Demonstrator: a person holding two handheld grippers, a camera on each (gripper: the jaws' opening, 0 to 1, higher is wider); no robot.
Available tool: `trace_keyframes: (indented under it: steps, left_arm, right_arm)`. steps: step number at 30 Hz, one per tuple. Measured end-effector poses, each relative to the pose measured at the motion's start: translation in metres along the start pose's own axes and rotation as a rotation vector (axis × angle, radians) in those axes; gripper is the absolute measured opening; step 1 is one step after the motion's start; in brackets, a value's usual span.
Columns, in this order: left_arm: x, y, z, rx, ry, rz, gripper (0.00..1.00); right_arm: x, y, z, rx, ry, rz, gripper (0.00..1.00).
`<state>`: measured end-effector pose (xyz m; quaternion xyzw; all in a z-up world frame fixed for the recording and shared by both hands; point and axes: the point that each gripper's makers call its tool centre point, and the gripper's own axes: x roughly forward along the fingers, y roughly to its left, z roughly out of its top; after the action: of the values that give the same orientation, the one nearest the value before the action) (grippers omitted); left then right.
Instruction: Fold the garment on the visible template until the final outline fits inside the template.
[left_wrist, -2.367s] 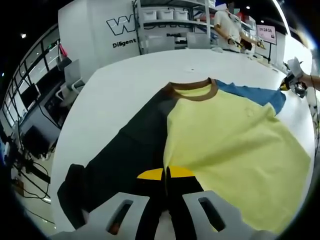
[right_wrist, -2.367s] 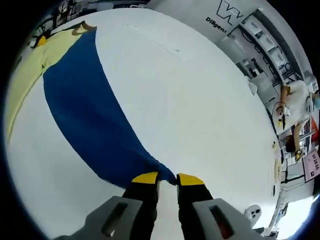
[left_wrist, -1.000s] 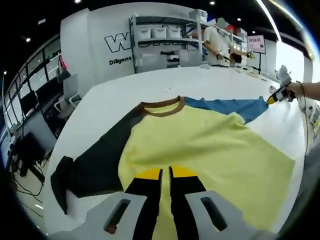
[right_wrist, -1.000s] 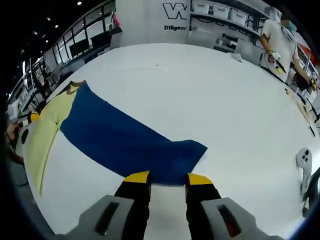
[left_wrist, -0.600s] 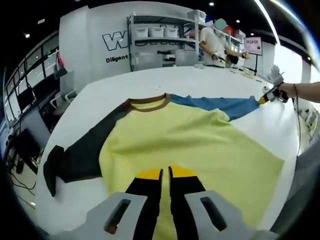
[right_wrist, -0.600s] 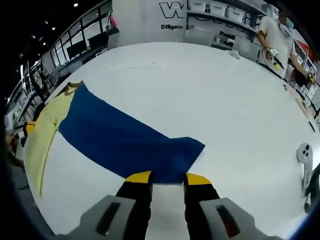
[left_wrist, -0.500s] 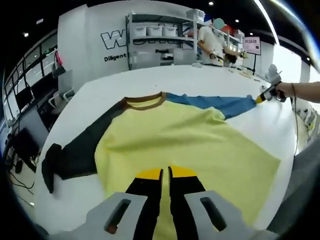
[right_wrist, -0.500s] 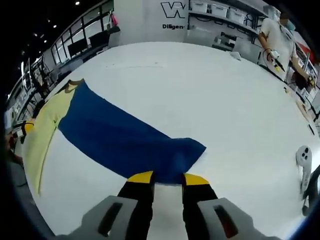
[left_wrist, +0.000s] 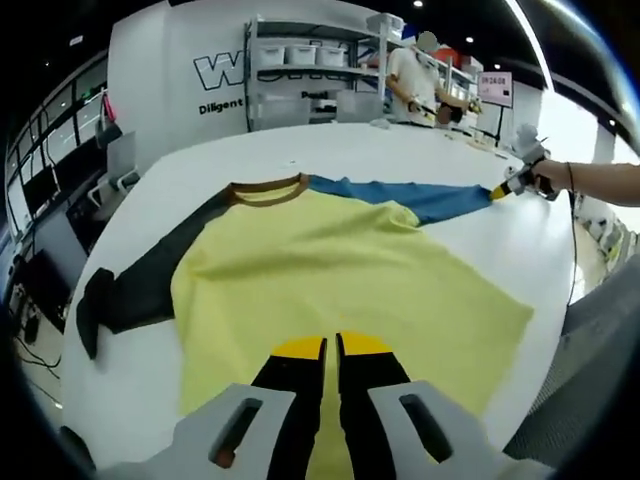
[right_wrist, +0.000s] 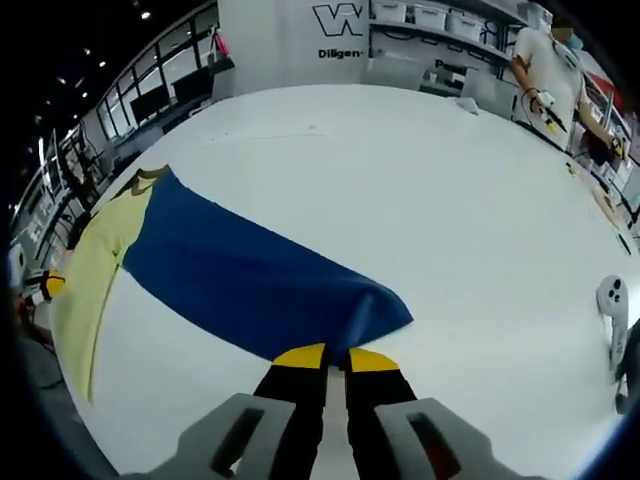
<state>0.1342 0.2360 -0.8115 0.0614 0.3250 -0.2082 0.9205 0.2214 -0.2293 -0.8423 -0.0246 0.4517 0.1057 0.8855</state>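
A long-sleeved shirt (left_wrist: 330, 270) lies spread flat across a white surface (left_wrist: 250, 150) — yellow body, brown collar (left_wrist: 266, 190), one dark grey sleeve (left_wrist: 140, 290) running out toward 9 o'clock in the left gripper view and one blue sleeve (left_wrist: 410, 195) stretched toward 2 o'clock.

The left tongs (left_wrist: 331, 347) rise from 6 o'clock in the left gripper view, their yellow-tipped jaws drawn almost together over the shirt's yellow hem; whether they pinch the cloth cannot be told. At the far end of the blue sleeve, near 2 o'clock, the right tongs (left_wrist: 503, 188) sit at the cuff with a person's hand (left_wrist: 545, 178) behind them.

In the right gripper view the right tongs (right_wrist: 334, 357) come up from 6 o'clock with jaws nearly closed, clamping the cuff end of the blue sleeve (right_wrist: 250, 280), which rises in a small ridge just ahead of the tips. The sleeve runs away toward 10 o'clock, where it meets the yellow body (right_wrist: 90, 270).

Beyond the surface at 12 o'clock stand white shelving with storage bins (left_wrist: 300, 70) and a wall bearing large lettering (left_wrist: 225, 80); a person in a white shirt (right_wrist: 545, 70) works at 1 o'clock in the right gripper view. A small white device (right_wrist: 611, 298) lies on the surface at 3 o'clock.
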Motion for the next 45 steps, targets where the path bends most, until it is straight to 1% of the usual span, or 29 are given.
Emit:
trace_keyframes:
  steps: [4, 7, 8, 10, 11, 15, 16, 18, 20, 22, 23, 30, 33, 35, 37, 38, 40, 42, 44, 45]
  left_arm:
    - [-0.001, -0.012, 0.003, 0.003, -0.012, -0.029, 0.03]
    - [-0.001, -0.02, 0.006, 0.003, -0.016, -0.054, 0.03]
    - [-0.001, -0.029, 0.008, -0.029, -0.03, -0.085, 0.03]
    - [-0.003, -0.041, 0.011, -0.045, -0.042, -0.14, 0.03]
    - [-0.004, -0.042, 0.012, -0.044, -0.042, -0.137, 0.03]
    - [-0.006, -0.058, 0.013, 0.009, -0.038, -0.193, 0.04]
    - [-0.006, -0.065, 0.011, 0.03, -0.029, -0.223, 0.05]
    - [-0.006, -0.073, 0.008, 0.066, -0.015, -0.255, 0.06]
    - [-0.006, -0.085, 0.002, 0.132, 0.014, -0.295, 0.06]
    - [-0.006, -0.096, -0.006, 0.173, 0.04, -0.328, 0.07]
    - [-0.006, -0.103, -0.01, 0.19, 0.053, -0.355, 0.08]
    - [-0.007, -0.125, -0.025, 0.27, 0.1, -0.411, 0.09]
    - [-0.007, -0.13, -0.029, 0.276, 0.112, -0.422, 0.09]
    - [-0.007, -0.131, -0.03, 0.276, 0.116, -0.427, 0.09]
    - [-0.007, -0.132, -0.032, 0.277, 0.12, -0.432, 0.09]
    - [-0.007, -0.133, -0.033, 0.281, 0.123, -0.436, 0.09]
    - [-0.007, -0.134, -0.035, 0.286, 0.129, -0.438, 0.09]
    - [-0.007, -0.134, -0.037, 0.295, 0.138, -0.438, 0.09]
    - [-0.007, -0.134, -0.039, 0.296, 0.141, -0.439, 0.09]
    - [-0.007, -0.135, -0.04, 0.295, 0.143, -0.442, 0.09]
  right_arm:
    - [-0.005, 0.002, 0.001, -0.009, -0.005, 0.006, 0.0]
    - [-0.008, 0.003, 0.0, -0.035, -0.001, 0.01, 0.0]
    - [-0.01, 0.003, 0.0, -0.036, -0.005, 0.009, 0.0]
    - [-0.012, 0.003, 0.002, -0.033, -0.014, 0.014, 0.0]
    - [-0.014, 0.003, 0.003, -0.032, -0.016, 0.014, 0.0]
    - [-0.018, 0.007, -0.002, -0.03, 0.008, 0.024, 0.0]
    - [-0.018, 0.007, -0.003, -0.037, 0.014, 0.025, 0.0]
    - [-0.019, 0.007, -0.006, -0.055, 0.03, 0.018, 0.0]
    - [-0.019, 0.008, -0.009, -0.065, 0.046, 0.018, 0.0]
    - [-0.018, 0.008, -0.011, -0.071, 0.055, 0.016, 0.0]
    - [-0.017, 0.007, -0.012, -0.076, 0.066, 0.013, 0.0]
    - [-0.015, 0.006, -0.016, -0.122, 0.102, -0.022, 0.02]
    - [-0.015, 0.003, -0.018, -0.117, 0.112, -0.034, 0.04]
    - [-0.014, 0.002, -0.018, -0.107, 0.101, -0.038, 0.04]
    - [-0.013, -0.001, -0.018, -0.097, 0.098, -0.045, 0.06]
    - [-0.013, -0.004, -0.018, -0.101, 0.096, -0.064, 0.08]
    - [-0.013, -0.007, -0.017, -0.106, 0.086, -0.076, 0.07]
    - [-0.014, -0.011, -0.013, -0.094, 0.056, -0.096, 0.07]
    - [-0.015, -0.012, -0.012, -0.088, 0.047, -0.096, 0.02]
    - [-0.015, -0.011, -0.011, -0.067, 0.034, -0.078, 0.03]
